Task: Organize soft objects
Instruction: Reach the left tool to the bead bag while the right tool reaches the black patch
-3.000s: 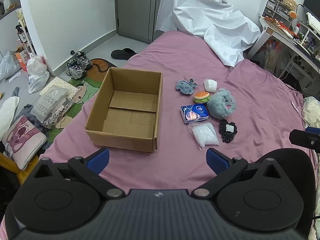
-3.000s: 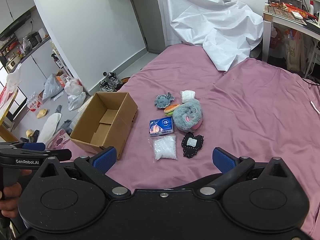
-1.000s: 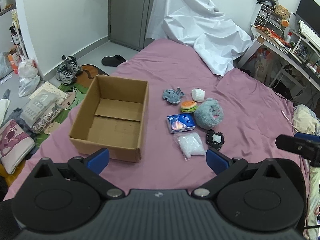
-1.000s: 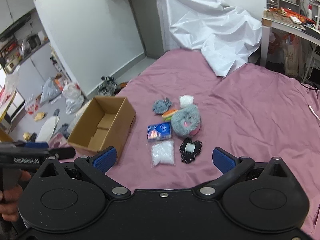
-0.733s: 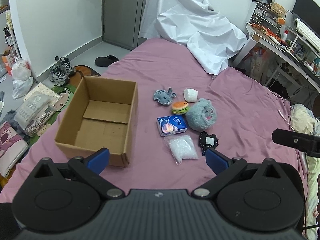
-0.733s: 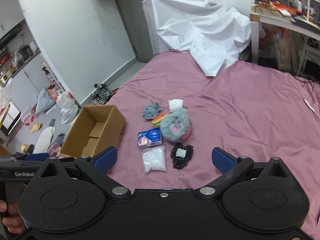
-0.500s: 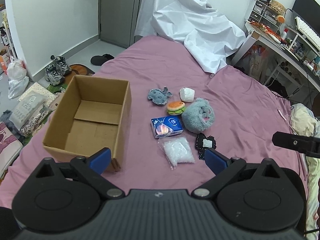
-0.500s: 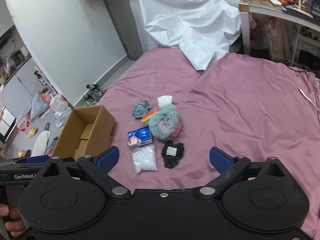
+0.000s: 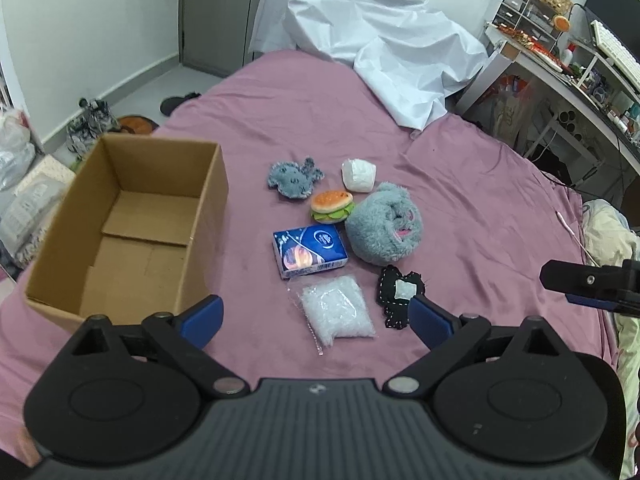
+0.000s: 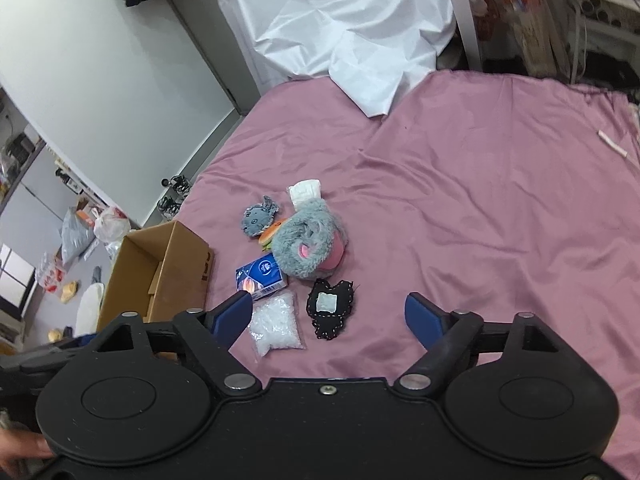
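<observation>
An open empty cardboard box (image 9: 128, 224) (image 10: 160, 276) sits on the purple bed. To its right lie several soft things: a grey fluffy plush (image 9: 384, 228) (image 10: 310, 242), a small grey plush (image 9: 294, 178), a burger toy (image 9: 332, 206), a white wad (image 9: 359, 175), a blue tissue pack (image 9: 310, 250) (image 10: 262, 276), a clear bag of white filling (image 9: 338, 314) (image 10: 276, 326) and a black patch (image 9: 400, 294) (image 10: 330, 308). My left gripper (image 9: 316, 320) is open above the bag. My right gripper (image 10: 330, 318) is open above the black patch.
A white sheet (image 9: 372, 36) is heaped at the bed's far end. A desk with clutter (image 9: 568, 52) stands to the right. Shoes and bags (image 9: 92, 120) lie on the floor left of the bed. The right gripper's body (image 9: 592, 284) shows at the left wrist view's right edge.
Both grippers have moved forward and closer to the pile of soft things. The box and the soft things have not moved. Both grippers stay open.
</observation>
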A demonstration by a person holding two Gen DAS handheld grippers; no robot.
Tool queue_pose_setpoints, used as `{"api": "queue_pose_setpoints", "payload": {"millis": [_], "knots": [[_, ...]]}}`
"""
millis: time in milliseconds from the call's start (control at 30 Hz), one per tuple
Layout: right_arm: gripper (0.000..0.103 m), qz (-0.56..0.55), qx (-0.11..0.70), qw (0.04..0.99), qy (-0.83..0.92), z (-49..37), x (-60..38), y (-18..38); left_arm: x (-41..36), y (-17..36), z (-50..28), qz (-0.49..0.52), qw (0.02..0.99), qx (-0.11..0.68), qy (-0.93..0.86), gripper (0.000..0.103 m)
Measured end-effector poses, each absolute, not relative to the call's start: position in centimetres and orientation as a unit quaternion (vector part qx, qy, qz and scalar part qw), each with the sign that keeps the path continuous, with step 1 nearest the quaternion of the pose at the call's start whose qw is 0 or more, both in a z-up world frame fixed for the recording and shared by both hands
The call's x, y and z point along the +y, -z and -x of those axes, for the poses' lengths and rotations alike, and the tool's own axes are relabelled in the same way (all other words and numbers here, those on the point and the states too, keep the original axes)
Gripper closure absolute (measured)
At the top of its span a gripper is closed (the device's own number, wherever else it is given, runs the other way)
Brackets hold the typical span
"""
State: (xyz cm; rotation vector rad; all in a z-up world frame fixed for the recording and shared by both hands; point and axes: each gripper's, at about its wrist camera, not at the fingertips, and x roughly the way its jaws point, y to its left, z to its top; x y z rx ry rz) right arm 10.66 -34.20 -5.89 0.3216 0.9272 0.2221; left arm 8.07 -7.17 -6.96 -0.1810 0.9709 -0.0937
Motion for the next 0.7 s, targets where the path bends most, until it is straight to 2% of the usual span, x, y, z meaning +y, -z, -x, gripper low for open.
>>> {"api": "queue_pose_setpoints", "payload": {"millis": [100,200,700], "knots": [[0.026,-0.169,0.454,0.869,-0.105,-11.4,-34.2,6.9,-7.2,8.2,-9.1,0.091,0.872,0.479,0.050,0.014],[0.031,-0.180,0.469,0.859,-0.103,-12.1,-34.1,8.1,-7.1,9.3,-10.1,0.100,0.867,0.486,0.050,0.017],[0.031,-0.211,0.515,0.826,-0.094,-16.0,-33.0,12.2,-7.9,15.8,-14.1,0.124,0.840,0.523,0.076,0.020]]}}
